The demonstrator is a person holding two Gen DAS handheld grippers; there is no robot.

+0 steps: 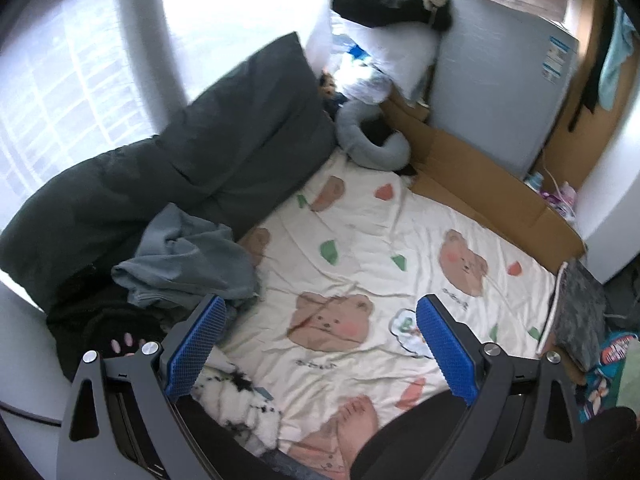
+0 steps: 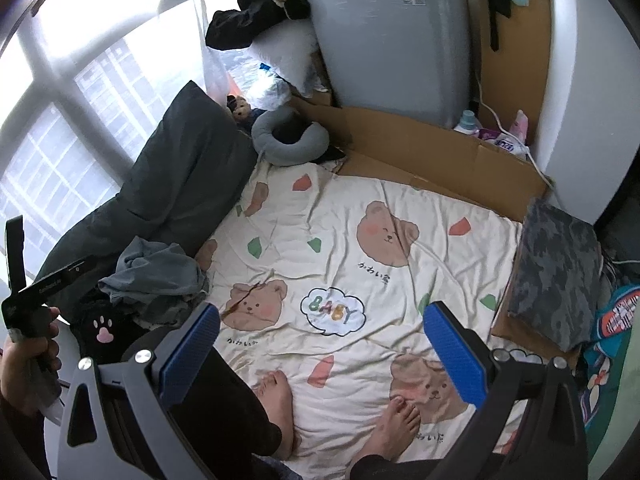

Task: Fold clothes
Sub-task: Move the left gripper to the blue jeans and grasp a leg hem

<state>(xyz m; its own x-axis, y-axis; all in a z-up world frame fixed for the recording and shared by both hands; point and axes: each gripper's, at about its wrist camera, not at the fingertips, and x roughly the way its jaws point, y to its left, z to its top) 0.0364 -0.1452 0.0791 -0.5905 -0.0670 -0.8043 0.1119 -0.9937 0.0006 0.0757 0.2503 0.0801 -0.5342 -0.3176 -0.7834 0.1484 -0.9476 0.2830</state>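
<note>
A crumpled grey-blue garment [image 1: 188,256] [image 2: 156,276] lies at the left edge of the cream bear-print sheet [image 1: 360,248] [image 2: 340,240]. A black garment with a pink paw print [image 1: 108,328] [image 2: 100,332] sits beside it. A white and black fluffy garment [image 1: 236,400] lies under my left gripper's left finger. A folded camouflage piece [image 1: 580,320] [image 2: 556,276] rests at the sheet's right edge. My left gripper [image 1: 320,344] hangs open above the sheet, holding nothing. My right gripper [image 2: 324,348] is open too, empty above the sheet's middle.
A person's bare feet [image 2: 276,404] [image 2: 396,424] stand on the sheet near its front. Dark grey cushions [image 1: 200,152] [image 2: 168,192] line the window side. A grey neck pillow [image 2: 288,136], flattened cardboard [image 2: 420,148] and a grey appliance [image 2: 384,40] are at the back.
</note>
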